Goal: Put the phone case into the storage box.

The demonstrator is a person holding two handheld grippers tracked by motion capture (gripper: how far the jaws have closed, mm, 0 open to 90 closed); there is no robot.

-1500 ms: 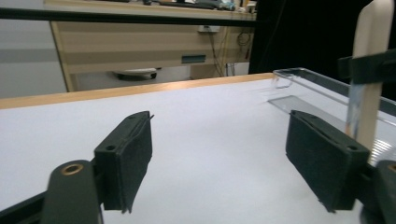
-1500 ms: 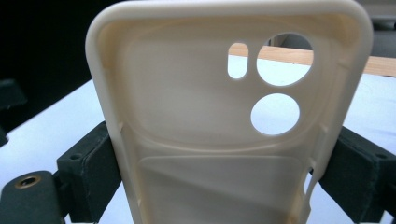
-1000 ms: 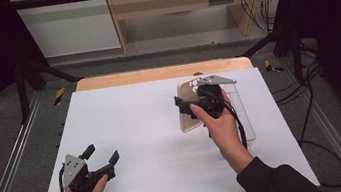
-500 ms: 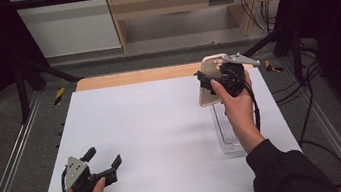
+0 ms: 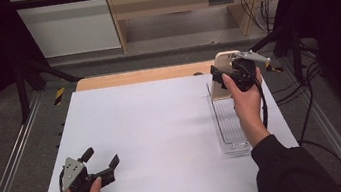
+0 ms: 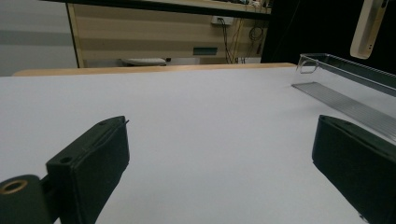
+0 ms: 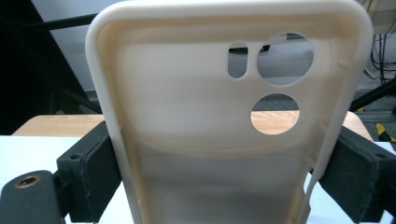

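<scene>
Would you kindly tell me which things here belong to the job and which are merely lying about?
In the job:
- cream phone case, clamped in the right gripper
- clear tray

Lying about:
- left gripper, open, holding nothing
- white table sheet

A cream phone case (image 7: 224, 130), plain and unpatterned, is seen between black jaws of the right gripper (image 5: 236, 74). A clear ribbed tray (image 5: 228, 128) is noted at 4 o'clock on the white table sheet (image 5: 153, 128). The left gripper (image 5: 98, 166) is black, grey-plated.
</scene>
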